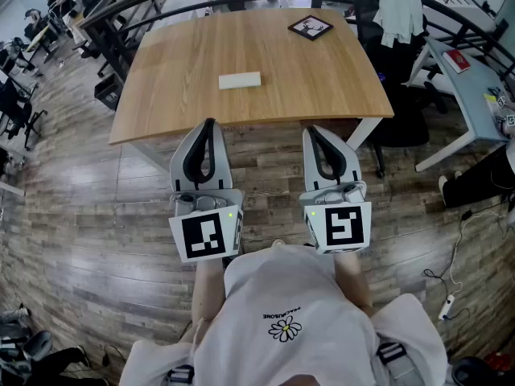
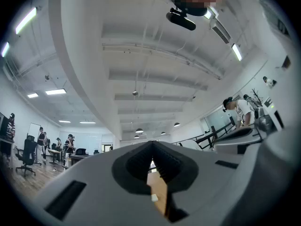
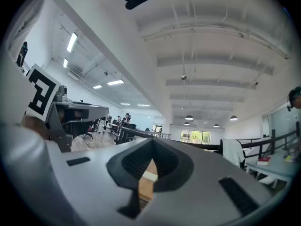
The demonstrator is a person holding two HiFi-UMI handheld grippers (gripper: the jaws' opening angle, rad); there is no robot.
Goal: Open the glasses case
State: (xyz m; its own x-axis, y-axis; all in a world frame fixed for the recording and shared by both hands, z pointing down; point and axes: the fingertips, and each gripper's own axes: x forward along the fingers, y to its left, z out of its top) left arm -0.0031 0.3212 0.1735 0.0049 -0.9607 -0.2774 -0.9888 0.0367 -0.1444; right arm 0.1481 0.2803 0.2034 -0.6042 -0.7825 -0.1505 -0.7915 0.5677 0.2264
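The white glasses case (image 1: 240, 80) lies shut near the middle of the wooden bench (image 1: 322, 79), well apart from both grippers. The left gripper (image 1: 209, 125) and right gripper (image 1: 312, 129) are held side by side just short of the bench's near edge, each with its jaws together and empty. A black square plaque (image 1: 310, 27) sits at the far edge. The print above the daisy on the person's shirt (image 1: 283, 326) is too small to read.

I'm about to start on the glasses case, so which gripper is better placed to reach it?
Left, probably. The left gripper points almost straight at the glasses case on the table; the right gripper sits further off to the side. Both are shut, well short of it.
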